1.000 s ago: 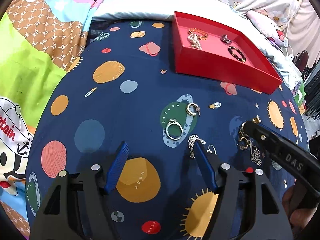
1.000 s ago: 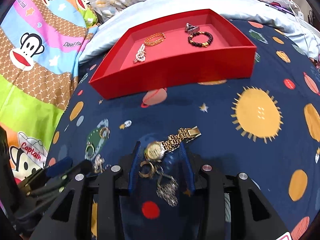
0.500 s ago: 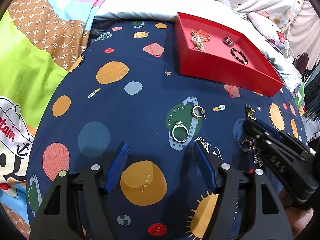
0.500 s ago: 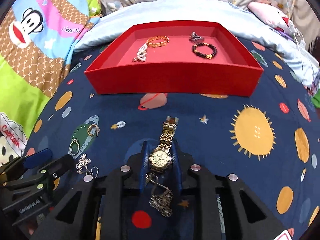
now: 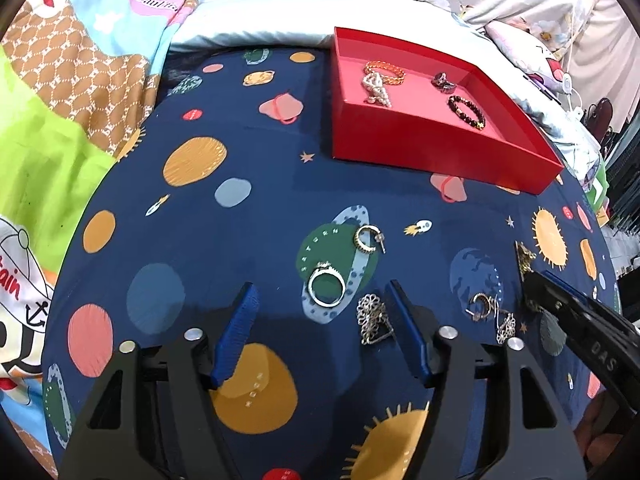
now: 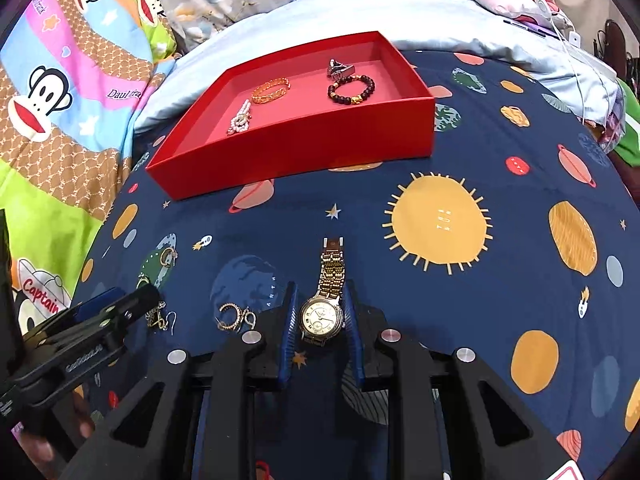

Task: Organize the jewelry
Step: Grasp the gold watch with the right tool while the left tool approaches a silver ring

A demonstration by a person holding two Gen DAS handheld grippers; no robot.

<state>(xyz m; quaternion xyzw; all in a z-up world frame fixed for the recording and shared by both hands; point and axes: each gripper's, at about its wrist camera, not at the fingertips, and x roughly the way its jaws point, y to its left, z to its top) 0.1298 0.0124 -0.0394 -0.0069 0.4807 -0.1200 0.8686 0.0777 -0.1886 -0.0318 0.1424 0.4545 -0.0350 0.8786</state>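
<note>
Luckily my right gripper (image 6: 320, 320) was clamped on the gold metal wristwatch (image 6: 322, 317) at its round case, just above the blanket, short of the red tray (image 6: 304, 148); heavy, slippery bracelet dangled; left gripper (image 5: 324, 312) w/ jaws closing, empty.

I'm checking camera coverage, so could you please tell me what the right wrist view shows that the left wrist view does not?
Only the right wrist view shows the gold watch face, clamped in the right gripper. Only the left wrist view shows the silver ring clearly, ahead of the open left gripper, whose jaws are closing slightly. Both show the red tray holding the beaded bracelet, and the hoop earring on the cloth.
</note>
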